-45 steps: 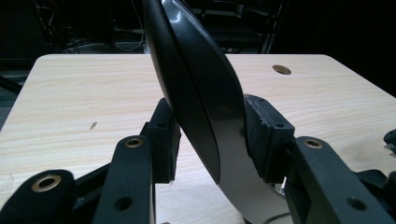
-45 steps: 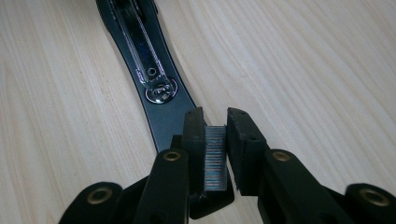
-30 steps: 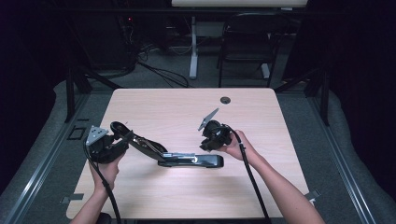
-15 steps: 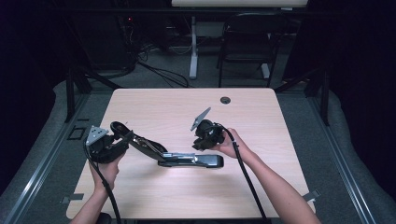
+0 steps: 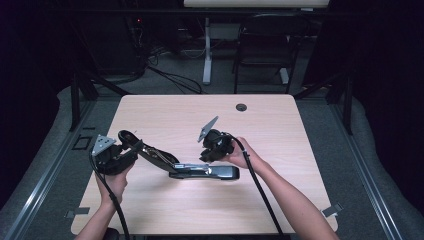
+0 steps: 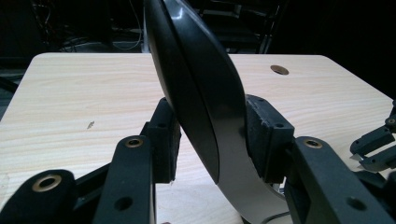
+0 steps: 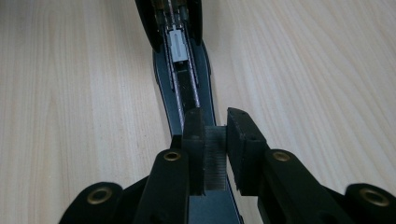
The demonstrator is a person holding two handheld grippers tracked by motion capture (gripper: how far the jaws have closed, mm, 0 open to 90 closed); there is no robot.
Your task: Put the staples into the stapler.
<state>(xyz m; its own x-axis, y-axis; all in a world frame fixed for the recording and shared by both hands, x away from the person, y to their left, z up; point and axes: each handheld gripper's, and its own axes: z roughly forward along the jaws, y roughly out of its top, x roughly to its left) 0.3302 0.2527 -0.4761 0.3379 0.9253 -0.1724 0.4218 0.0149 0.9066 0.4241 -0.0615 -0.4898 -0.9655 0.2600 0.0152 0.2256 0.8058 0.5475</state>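
A black stapler (image 5: 200,170) is seen lying opened out near the middle of the table (image 5: 280,200), a bit toward the near edge. Its base rests flat on the wood; the top cover (image 6: 201,88) is swung up and back toward the left edge.

Cover is clamped by the left gripper (image 5: 131,150), pads pressed on both sides of it, as the left gripper view shows. Probably held that way so the lid stays up and the magazine is kept exposed and steady for the other hand.

A strip of staples (image 7: 215,158) is gripped by the right gripper (image 5: 206,156), jaws pinched narrow on it, strip standing on edge betw. the pads. It is held right over the stapler's open channel (image 7: 183,88), lengthwise w/ it, apparently so it can be dropped straight in.

Stapler look: glossy black plastic shell, curved top, slim long base. Inside, a metal track w/ a pale pusher block (image 7: 177,46) is visible at the far end. Whether staples already sit in the track can't be told.
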